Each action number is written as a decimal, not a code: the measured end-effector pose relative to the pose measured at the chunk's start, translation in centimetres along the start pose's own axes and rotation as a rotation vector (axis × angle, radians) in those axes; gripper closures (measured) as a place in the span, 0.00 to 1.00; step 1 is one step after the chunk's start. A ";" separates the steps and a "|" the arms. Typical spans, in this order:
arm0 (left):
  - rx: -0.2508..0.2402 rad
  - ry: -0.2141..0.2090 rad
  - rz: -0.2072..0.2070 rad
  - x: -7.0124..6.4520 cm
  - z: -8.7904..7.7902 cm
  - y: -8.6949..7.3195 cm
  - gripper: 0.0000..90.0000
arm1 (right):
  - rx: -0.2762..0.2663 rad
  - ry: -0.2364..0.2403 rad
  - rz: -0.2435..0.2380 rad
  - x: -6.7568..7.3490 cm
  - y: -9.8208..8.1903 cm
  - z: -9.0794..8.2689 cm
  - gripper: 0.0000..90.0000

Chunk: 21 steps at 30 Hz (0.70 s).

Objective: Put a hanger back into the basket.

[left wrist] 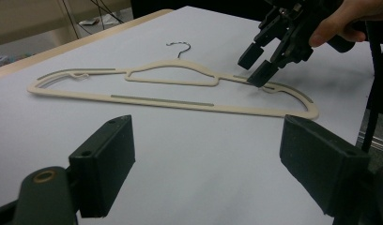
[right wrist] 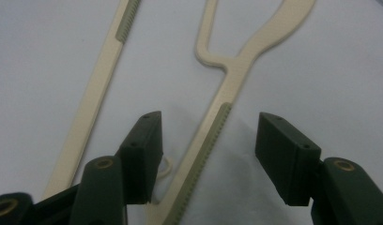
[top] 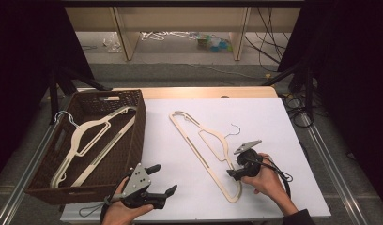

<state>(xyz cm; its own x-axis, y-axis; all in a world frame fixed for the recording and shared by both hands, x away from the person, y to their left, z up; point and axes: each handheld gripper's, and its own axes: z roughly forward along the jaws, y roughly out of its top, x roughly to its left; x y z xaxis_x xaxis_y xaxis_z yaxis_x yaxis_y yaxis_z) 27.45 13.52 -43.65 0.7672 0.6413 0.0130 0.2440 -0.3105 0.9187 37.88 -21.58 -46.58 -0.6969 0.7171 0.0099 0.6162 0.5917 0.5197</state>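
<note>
The cream hanger point(top: 206, 149) lies flat on the white desk point(top: 274, 117) — long side slanting, hook point(top: 234, 130) pointing right. Its arm sits between the right gripper point(top: 233, 174) fingers point(right wrist: 145, 150), spread, not pinching. Left gripper point(top: 162, 180) fingers — spread wide, nearby.

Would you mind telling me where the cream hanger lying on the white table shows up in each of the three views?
High view: hanger runs diagonally across the table's middle, right gripper at its lower arm.
Left gripper view: it lies across the upper middle, beyond the open jaws.
Right gripper view: its arm passes between the jaws, untouched.
Shared landmark: the grey ribbed strip on that arm.
</note>
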 end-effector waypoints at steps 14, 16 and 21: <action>0.004 -0.017 -0.006 -0.1 0.2 -0.2 0.21 | 0.077 -0.022 0.022 0.0 0.7 0.4 0.67; 0.008 -0.013 -0.003 -0.1 0.2 -0.2 0.21 | 0.086 -0.019 0.031 0.0 0.7 0.4 0.71; 0.006 -0.015 0.005 0.0 0.1 -0.2 0.21 | 0.096 0.002 0.036 -0.8 0.5 0.1 0.82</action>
<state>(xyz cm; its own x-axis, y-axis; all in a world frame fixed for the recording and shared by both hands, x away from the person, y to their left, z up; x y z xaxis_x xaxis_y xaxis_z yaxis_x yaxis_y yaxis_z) 27.45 13.48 -43.87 0.7775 0.6287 0.0115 0.2436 -0.3180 0.9162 38.81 -21.81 -46.41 -0.6742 0.7379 0.0290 0.6731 0.5979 0.4351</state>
